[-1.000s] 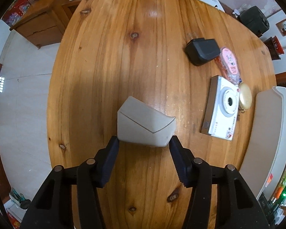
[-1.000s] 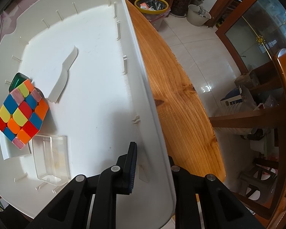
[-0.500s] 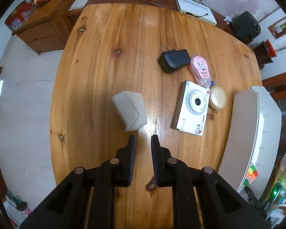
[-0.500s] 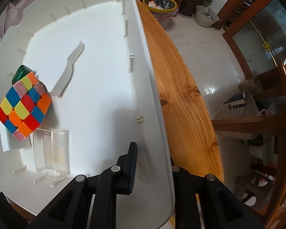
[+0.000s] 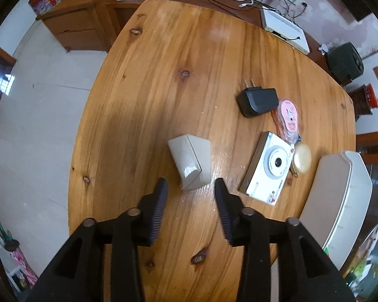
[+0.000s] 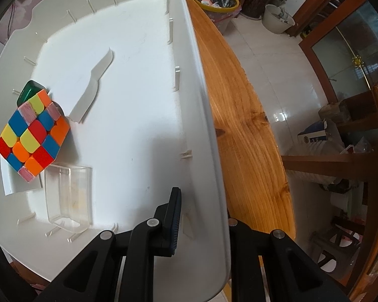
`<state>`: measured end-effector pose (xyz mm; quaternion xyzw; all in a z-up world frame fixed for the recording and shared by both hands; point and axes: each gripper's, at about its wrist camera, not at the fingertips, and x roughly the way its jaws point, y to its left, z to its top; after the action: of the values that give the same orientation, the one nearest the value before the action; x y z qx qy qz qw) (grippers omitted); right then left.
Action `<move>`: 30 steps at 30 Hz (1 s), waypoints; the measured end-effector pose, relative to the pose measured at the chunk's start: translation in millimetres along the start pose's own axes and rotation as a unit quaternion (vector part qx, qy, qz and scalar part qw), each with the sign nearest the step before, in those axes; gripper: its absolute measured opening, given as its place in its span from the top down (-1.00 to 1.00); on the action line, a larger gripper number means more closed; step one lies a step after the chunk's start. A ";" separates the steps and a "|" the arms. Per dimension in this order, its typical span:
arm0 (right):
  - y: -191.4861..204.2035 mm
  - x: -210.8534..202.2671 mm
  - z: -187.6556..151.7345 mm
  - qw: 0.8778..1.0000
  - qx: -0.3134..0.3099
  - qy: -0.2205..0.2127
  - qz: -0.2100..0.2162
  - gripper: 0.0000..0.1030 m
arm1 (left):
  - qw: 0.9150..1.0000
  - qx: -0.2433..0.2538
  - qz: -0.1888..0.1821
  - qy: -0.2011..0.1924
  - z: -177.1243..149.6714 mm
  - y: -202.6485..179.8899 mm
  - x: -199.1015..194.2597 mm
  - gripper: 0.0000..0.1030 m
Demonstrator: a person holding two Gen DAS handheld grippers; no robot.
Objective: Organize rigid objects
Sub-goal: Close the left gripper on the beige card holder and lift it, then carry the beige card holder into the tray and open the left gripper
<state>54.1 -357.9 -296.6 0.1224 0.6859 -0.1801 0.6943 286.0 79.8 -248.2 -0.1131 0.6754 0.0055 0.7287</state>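
While left claw [image 5: 191, 193] gapes before grey box [image 5: 191, 161] mid-frame on tabletop [image 5: 163, 75], right claw [image 6: 201, 216] pinches white bin [image 6: 209, 151] wall.

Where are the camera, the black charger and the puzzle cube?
camera [image 5: 277, 162]: left wrist view, on its lens ring.
black charger [image 5: 258, 99]: left wrist view, on its body.
puzzle cube [image 6: 31, 133]: right wrist view, on its top face.

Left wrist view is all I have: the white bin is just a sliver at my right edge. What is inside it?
Observer: A multicoloured puzzle cube lies by the far wall of the white plastic bin.
Operator: Anything else?
Observer: A clear plastic box lies beside the cube.
Operator: What is the right gripper doing?
Observer: The right gripper is clamped on the bin's wall, one finger inside.
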 end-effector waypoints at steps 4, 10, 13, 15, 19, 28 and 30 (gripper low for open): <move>1.4 1.7 4.2 1.000 -0.006 0.008 0.000 0.63 | 1.000 -0.009 0.002 0.011 6.2 2.4 9.9 -0.14; 2.7 3.8 8.6 1.000 -0.004 0.015 -0.001 0.63 | 0.999 -0.028 -0.003 0.032 13.4 6.6 26.8 -0.16; 3.1 4.1 11.3 1.000 -0.003 0.019 -0.001 0.63 | 0.999 -0.032 -0.004 0.040 17.2 8.2 34.0 -0.16; 2.4 5.3 12.5 1.000 -0.001 0.020 -0.001 0.63 | 0.998 -0.035 -0.003 0.045 18.5 8.7 39.0 -0.16; 1.6 7.0 14.8 1.000 0.004 0.022 0.000 0.63 | 0.997 -0.046 -0.013 0.055 21.0 10.5 45.9 -0.16; -2.3 9.9 15.6 1.000 0.011 0.023 0.001 0.63 | 0.996 -0.047 -0.024 0.068 24.5 7.4 53.8 0.12; -3.3 10.8 15.6 1.000 0.012 0.024 0.001 0.63 | 0.997 -0.042 -0.024 0.067 25.5 6.2 52.8 0.12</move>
<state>66.8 -368.3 -306.6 0.1355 0.6998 -0.1843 0.6767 314.7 82.6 -299.6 -0.1596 0.7187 0.0086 0.6767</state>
